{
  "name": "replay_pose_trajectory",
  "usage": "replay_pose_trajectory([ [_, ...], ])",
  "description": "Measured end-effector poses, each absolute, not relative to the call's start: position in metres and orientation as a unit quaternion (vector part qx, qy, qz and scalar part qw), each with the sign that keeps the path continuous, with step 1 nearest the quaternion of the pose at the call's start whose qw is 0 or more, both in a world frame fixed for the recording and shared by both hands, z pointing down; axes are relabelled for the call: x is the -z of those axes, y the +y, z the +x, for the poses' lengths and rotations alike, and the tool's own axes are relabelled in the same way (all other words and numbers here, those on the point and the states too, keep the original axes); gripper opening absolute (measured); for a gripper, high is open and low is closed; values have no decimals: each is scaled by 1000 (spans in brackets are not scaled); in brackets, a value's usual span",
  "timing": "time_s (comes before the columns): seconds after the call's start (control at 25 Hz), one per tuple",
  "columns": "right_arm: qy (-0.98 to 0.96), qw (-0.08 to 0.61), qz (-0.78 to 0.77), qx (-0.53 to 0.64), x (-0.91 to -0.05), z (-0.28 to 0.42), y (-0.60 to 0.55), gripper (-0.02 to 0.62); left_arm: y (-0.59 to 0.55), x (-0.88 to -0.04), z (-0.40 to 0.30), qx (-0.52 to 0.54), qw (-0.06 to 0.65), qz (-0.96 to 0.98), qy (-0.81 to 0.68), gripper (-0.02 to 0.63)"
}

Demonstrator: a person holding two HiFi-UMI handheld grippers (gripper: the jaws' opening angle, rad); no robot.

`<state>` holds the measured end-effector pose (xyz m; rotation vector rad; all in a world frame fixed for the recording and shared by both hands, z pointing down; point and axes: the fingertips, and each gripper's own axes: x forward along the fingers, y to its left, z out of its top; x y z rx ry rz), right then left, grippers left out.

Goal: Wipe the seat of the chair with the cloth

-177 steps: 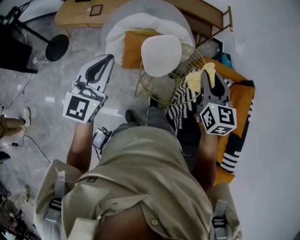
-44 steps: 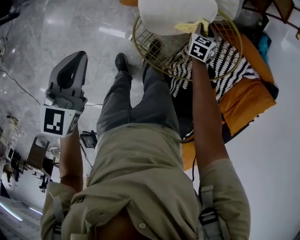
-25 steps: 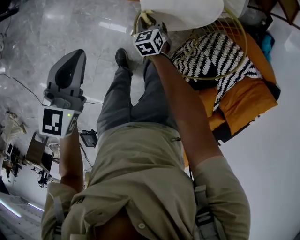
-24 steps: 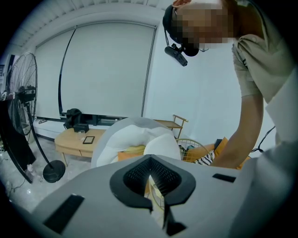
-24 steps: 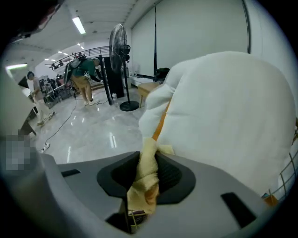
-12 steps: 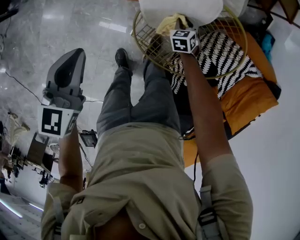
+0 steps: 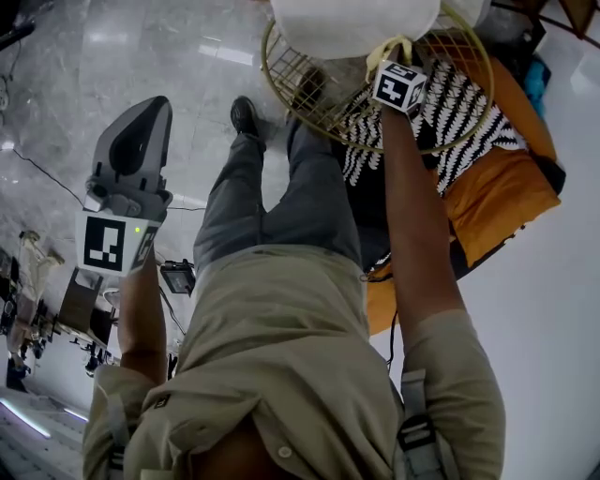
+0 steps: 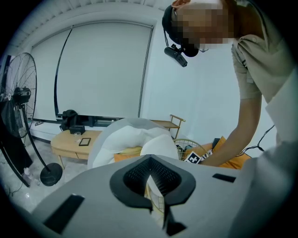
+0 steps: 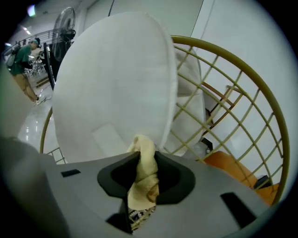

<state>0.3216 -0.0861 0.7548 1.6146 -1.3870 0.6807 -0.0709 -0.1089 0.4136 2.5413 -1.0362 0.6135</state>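
Observation:
The chair is a round gold wire basket (image 7: 291, 89) with a white seat cushion (image 7: 352, 23). In the head view my right gripper (image 7: 397, 67) reaches to the cushion's near right edge, shut on a pale yellow cloth (image 7: 387, 49). The right gripper view shows the cloth (image 9: 144, 172) bunched between the jaws of this gripper (image 9: 143, 160), close to the white cushion (image 9: 116, 83), beside the wire frame (image 9: 223, 93). My left gripper (image 7: 150, 112) is held away at the left over the floor, shut and holding nothing. From the left gripper (image 8: 150, 161) the chair cushion (image 8: 156, 148) lies ahead.
An orange cushion (image 7: 497, 197) and a black-and-white striped fabric (image 7: 459, 103) lie right of the chair. The person's legs and a shoe (image 7: 246, 120) stand just before it. A standing fan (image 8: 18, 107), a low wooden table (image 8: 70, 139) and a big white beanbag (image 8: 121, 135) are beyond.
The right gripper has swept the cloth rightward along the cushion's near edge, from the chair's left rim through the middle to its right side. The left gripper has stayed put.

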Motion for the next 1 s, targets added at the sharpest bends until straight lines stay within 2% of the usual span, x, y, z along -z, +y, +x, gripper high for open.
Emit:
replay_pose_trajectory([
  [0.12,-591,429,617,-293,-771,263,-86,107,-106,-415,-73,-215,163,890,-368,15],
  [0.36,-695,418,484,-328,-802,101,-79,109,-99,-427,-82,-225,171,884,-371,15],
  [0.52,-720,413,455,-323,-802,60,-75,109,-93,-433,-86,-226,170,883,-374,15],
  [0.64,-722,417,457,-310,-799,77,-74,107,-92,-429,-83,-220,168,884,-377,17],
  [0.76,-706,438,474,-290,-802,123,-76,106,-94,-427,-84,-218,168,885,-375,15],
  [0.88,-646,454,537,-298,-805,209,-78,106,-97,-423,-85,-218,166,886,-375,15],
  [1.0,-582,414,633,-300,-777,296,-95,106,-100,-418,-83,-213,163,886,-379,15],
])
